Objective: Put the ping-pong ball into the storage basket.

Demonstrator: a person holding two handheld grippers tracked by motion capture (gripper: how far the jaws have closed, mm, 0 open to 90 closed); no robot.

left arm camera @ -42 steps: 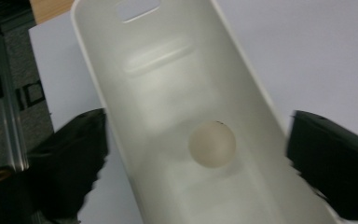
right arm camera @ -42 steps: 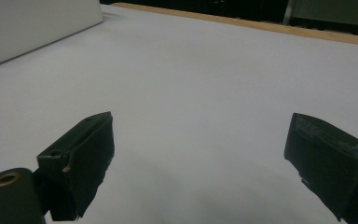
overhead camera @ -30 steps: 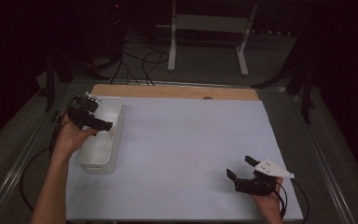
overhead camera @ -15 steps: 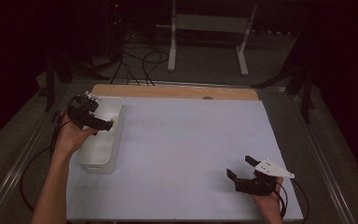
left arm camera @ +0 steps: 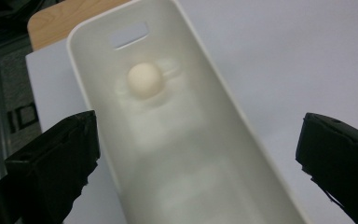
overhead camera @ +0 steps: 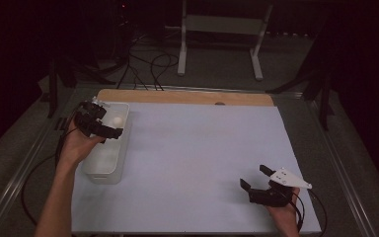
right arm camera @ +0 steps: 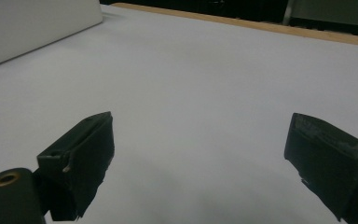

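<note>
A long white bin (overhead camera: 94,167) stands at the table's left side, and a small cream ball (overhead camera: 117,120) lies in its far end. My left gripper (overhead camera: 107,132) hovers over the bin's far half, open and holding nothing. In the left gripper view the ball (left arm camera: 144,80) rests on the floor of the bin (left arm camera: 242,140), ahead of the wide-spread left gripper (left arm camera: 198,135). My right gripper (overhead camera: 253,177) sits low near the front right corner of the white table sheet (overhead camera: 197,148), open and empty. The right gripper view shows the right gripper (right arm camera: 200,126) open over bare sheet.
A strip of wooden board (overhead camera: 187,97) runs along the table's far edge. Metal rails (overhead camera: 24,168) frame the table. Behind it, cables (overhead camera: 148,64) and a white stand (overhead camera: 222,29) are on the dark floor. The bin's side (right arm camera: 28,23) appears far off in the right gripper view.
The left gripper has shifted slightly toward the near side over the bin. The right gripper has stayed where it was.
</note>
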